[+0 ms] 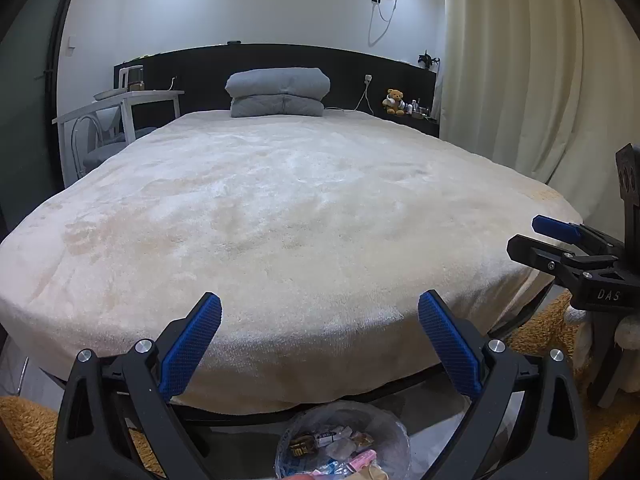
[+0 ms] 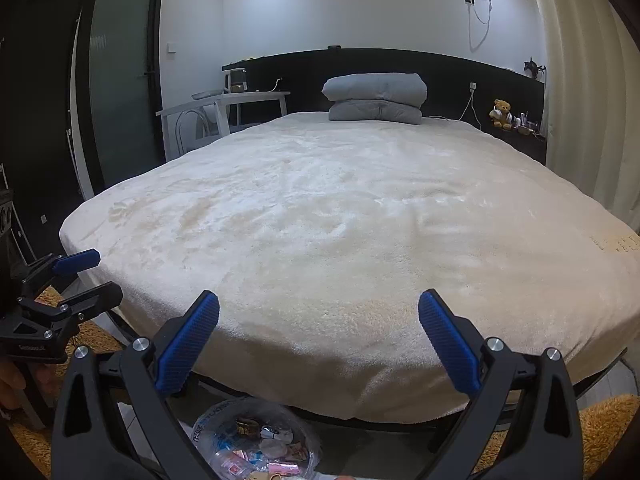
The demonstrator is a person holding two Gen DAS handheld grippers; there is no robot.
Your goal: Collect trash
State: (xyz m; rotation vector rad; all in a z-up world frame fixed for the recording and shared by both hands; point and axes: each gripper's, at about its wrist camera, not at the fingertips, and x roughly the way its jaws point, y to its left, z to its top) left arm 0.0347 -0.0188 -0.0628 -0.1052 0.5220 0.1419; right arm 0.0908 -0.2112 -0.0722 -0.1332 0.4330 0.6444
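A trash bin lined with a clear bag (image 1: 344, 444) stands on the floor at the foot of the bed, holding several wrappers; it also shows in the right wrist view (image 2: 256, 440). My left gripper (image 1: 320, 312) is open and empty above the bin, facing the bed. My right gripper (image 2: 319, 310) is open and empty too. Each gripper shows from the side in the other's view: the right one (image 1: 560, 244) at the right edge, the left one (image 2: 80, 276) at the left edge. No trash shows on the bed.
A large bed with a cream plush blanket (image 1: 280, 208) fills the view, with folded grey bedding (image 1: 278, 92) at its head. A white table (image 1: 116, 108) stands left, curtains (image 1: 532, 60) right, a teddy bear (image 1: 394, 101) on the ledge. An orange rug (image 1: 24, 432) lies on the floor.
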